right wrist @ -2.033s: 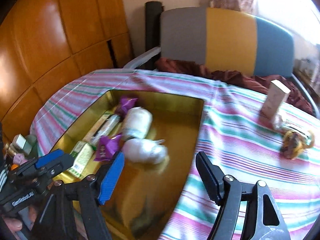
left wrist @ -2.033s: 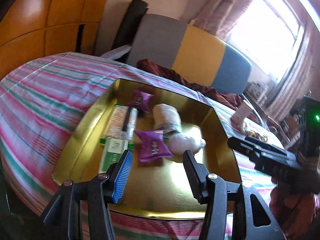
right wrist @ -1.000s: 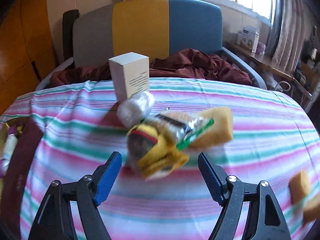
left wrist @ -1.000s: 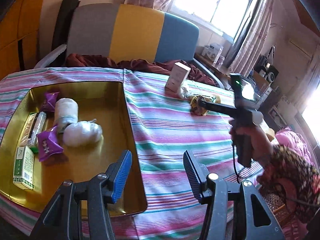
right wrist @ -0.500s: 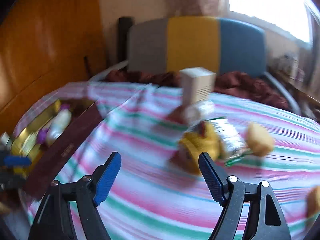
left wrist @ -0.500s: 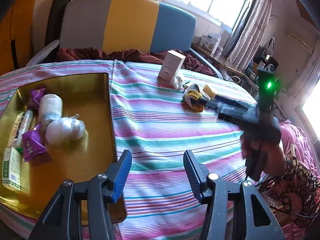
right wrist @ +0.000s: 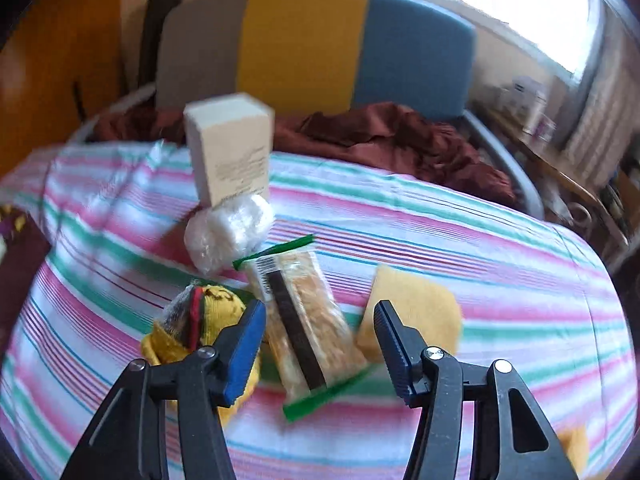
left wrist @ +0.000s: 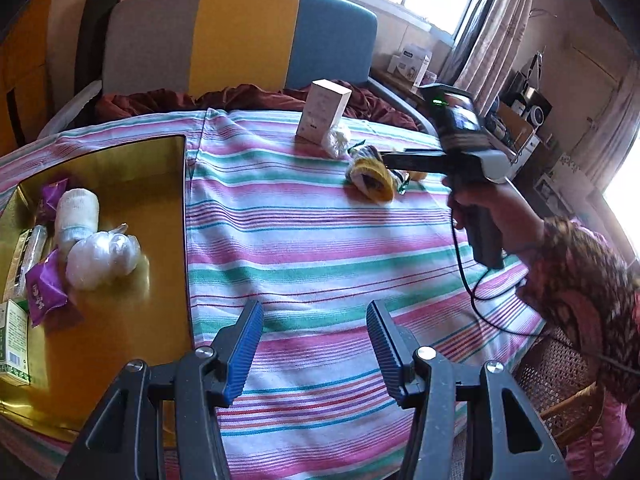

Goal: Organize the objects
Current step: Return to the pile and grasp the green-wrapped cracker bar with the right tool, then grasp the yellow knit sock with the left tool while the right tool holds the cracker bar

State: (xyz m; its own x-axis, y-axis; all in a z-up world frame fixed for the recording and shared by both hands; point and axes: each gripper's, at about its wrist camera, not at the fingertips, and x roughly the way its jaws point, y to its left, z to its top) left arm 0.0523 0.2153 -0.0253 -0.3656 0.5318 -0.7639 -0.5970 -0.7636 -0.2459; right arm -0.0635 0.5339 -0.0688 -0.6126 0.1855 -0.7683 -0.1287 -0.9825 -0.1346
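My right gripper (right wrist: 320,312) hangs low over a clear snack packet with green ends (right wrist: 304,320). Its jaws are closing, the packet lies between them, and the pads do not touch it. A yellow knit roll (right wrist: 200,320) sits just left of the blue pad, and a yellow sponge (right wrist: 416,312) lies behind the right finger. Farther back stand a white bag (right wrist: 228,236) and a white box (right wrist: 230,148). My left gripper (left wrist: 314,320) is open and empty over the striped cloth (left wrist: 320,240), beside the gold tray (left wrist: 120,360). In the left wrist view, the right gripper (left wrist: 386,156) reaches the knit roll (left wrist: 370,174).
The tray holds a white bag (left wrist: 102,258), a rolled white cloth (left wrist: 76,212), purple packets (left wrist: 44,292) and a green box (left wrist: 14,344). A grey, yellow and blue seat back (left wrist: 240,36) stands behind the table. A hand and patterned sleeve (left wrist: 576,280) are on the right.
My right gripper came back over the pile and dropped around the snack packet, its jaws narrower. The left gripper drifted right, so the tray sits farther left in its view.
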